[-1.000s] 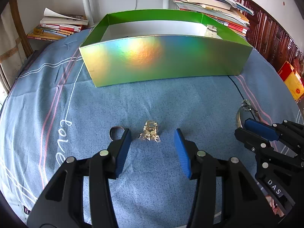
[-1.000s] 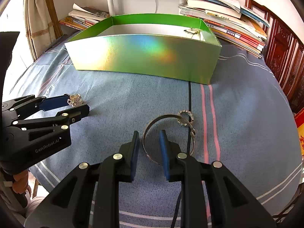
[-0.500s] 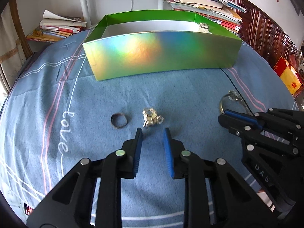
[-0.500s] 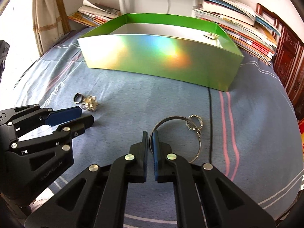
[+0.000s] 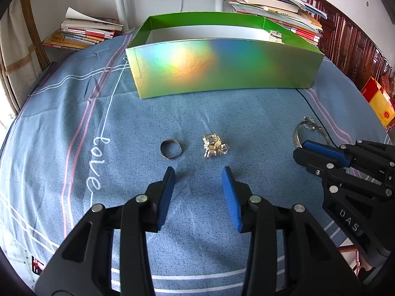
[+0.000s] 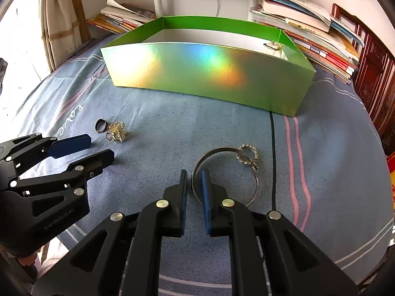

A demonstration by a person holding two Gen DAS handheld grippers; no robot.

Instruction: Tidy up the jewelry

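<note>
On the blue bedsheet [image 5: 259, 113], left tongs [image 5: 198, 185] reopened wide short of trinket cluster [image 5: 213, 145]; right tongs [image 6: 192, 182] loosened, narrow, apparently straddling bangle [image 6: 222, 170] rim ungripped.

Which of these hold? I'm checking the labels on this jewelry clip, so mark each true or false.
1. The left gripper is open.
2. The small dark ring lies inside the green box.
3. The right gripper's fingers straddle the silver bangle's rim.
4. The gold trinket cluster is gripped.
1. True: the left gripper stands wide open.
2. False: the small dark ring lies on the blue cloth, outside the shiny green box.
3. True: the right gripper straddles the silver bangle's rim, slightly apart.
4. False: the gold trinket cluster lies free ahead of the left gripper.
</note>
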